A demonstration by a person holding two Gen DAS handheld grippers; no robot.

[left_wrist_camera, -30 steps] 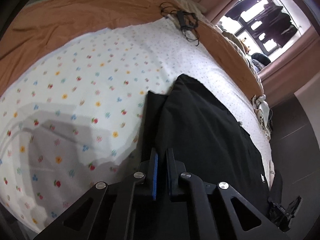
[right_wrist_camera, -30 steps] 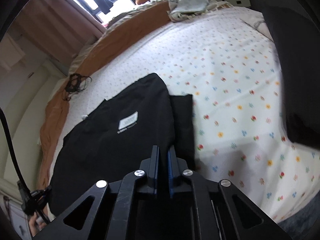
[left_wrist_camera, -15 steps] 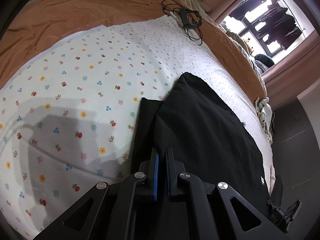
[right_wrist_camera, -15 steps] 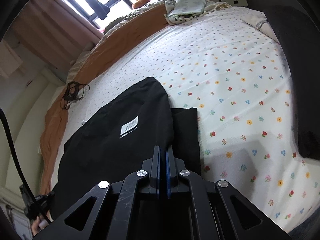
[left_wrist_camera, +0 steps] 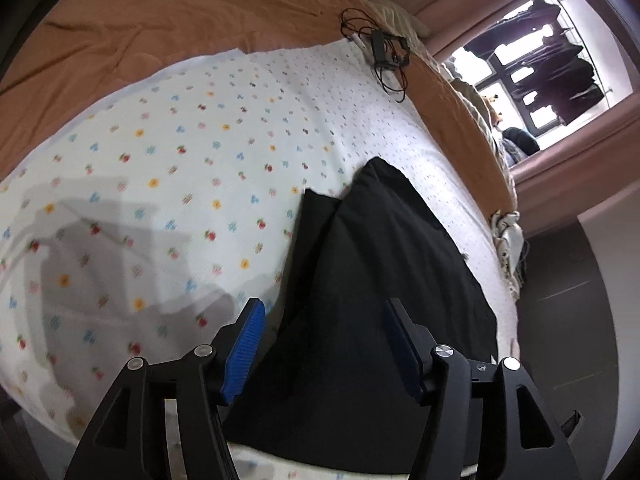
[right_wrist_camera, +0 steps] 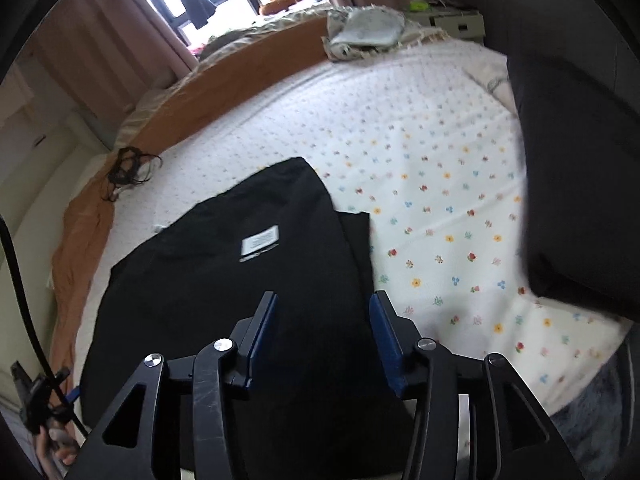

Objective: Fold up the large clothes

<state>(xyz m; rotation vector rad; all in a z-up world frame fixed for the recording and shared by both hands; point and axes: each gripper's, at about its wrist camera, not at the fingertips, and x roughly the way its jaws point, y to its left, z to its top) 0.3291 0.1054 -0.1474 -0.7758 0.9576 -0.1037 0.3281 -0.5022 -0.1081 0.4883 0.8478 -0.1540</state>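
Black cloth — the folded garment [left_wrist_camera: 384,280] — lay flat on the flower-print sheet [left_wrist_camera: 180,184] of the bed. The left gripper [left_wrist_camera: 324,344] and right gripper [right_wrist_camera: 322,336] hung just above its near edge, jaws opening, pads clear of the fabric — nothing pinched.

- A black garment [left_wrist_camera: 384,280] with a white label [right_wrist_camera: 260,241] is lying mid-frame.
- A white sheet [left_wrist_camera: 192,184] is showing small red, yellow and blue flowers.
- An orange-brown blanket [left_wrist_camera: 168,20] is filling the upper left.
- Blue pads [left_wrist_camera: 245,350] are lining black fingers.
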